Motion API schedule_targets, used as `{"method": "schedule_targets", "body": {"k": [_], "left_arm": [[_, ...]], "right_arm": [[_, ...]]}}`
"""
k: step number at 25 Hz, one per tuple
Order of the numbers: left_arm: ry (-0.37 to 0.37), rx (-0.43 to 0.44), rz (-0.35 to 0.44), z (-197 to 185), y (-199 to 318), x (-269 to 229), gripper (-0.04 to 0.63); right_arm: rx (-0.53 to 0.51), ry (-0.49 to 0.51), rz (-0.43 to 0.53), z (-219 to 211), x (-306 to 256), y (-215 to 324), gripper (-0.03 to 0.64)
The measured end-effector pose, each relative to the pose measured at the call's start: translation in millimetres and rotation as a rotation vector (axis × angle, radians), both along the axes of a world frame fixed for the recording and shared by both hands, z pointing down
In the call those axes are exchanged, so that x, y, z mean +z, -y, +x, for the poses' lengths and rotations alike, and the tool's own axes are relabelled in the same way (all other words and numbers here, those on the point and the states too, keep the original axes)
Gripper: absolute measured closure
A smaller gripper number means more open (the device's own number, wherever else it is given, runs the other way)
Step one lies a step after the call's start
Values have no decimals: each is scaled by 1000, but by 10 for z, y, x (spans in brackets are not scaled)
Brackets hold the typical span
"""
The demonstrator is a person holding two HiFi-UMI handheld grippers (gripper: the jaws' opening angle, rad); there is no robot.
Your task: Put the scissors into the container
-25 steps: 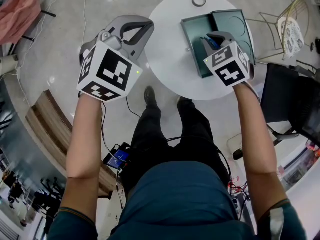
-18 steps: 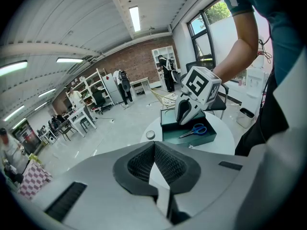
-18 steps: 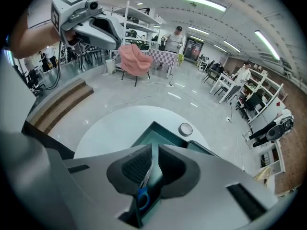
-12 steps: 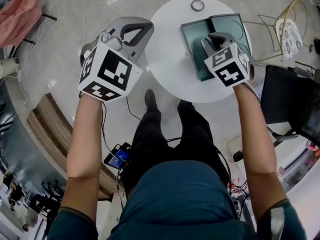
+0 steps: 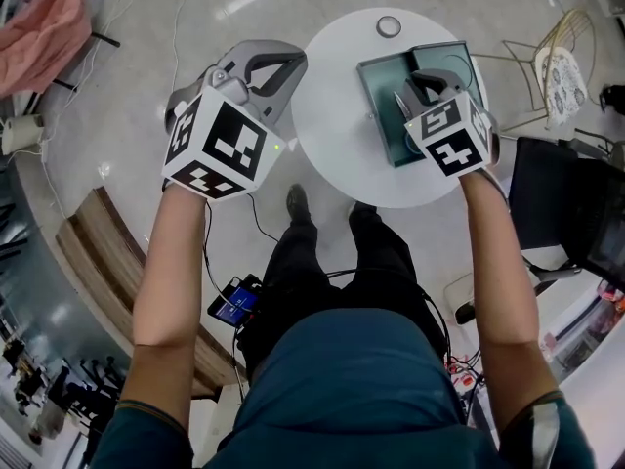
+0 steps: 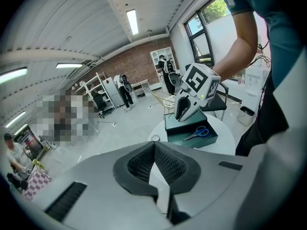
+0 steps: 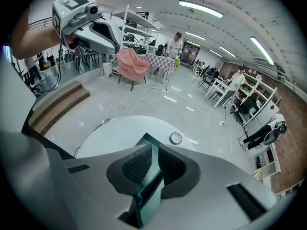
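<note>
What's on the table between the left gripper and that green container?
Nothing. In the head view, only bare white tabletop lies between the left gripper and the green container. The small round object sits beyond the container's far corner.

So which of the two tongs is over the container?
The right tongs, hovering above the green container that holds the scissors; the left tongs hang off to the side of the white table.

Open lab-workshop hall: brick wall (image 6: 136, 61), metal shelving (image 6: 92, 87), work tables (image 7: 218, 87), polished floor (image 7: 144, 99).
</note>
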State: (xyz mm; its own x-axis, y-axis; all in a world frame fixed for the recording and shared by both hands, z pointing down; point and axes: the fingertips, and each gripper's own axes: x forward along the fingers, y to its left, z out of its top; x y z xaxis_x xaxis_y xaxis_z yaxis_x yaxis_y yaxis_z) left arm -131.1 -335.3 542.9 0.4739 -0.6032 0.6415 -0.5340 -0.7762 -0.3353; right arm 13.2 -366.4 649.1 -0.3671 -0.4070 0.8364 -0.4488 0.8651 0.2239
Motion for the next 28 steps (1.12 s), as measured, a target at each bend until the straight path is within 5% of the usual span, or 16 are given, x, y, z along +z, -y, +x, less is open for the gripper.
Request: {"method": "schedule_targets", "body": {"k": [17,28], "left_arm": [[5,7,106,-194,-371,-1350,578],[-14,-16,210,-248,-799,-2268,577]], "right_arm": [[29,152,141,-222,-1827,-214,555],[41,264,327,-123,-3277,-601,580]]}}
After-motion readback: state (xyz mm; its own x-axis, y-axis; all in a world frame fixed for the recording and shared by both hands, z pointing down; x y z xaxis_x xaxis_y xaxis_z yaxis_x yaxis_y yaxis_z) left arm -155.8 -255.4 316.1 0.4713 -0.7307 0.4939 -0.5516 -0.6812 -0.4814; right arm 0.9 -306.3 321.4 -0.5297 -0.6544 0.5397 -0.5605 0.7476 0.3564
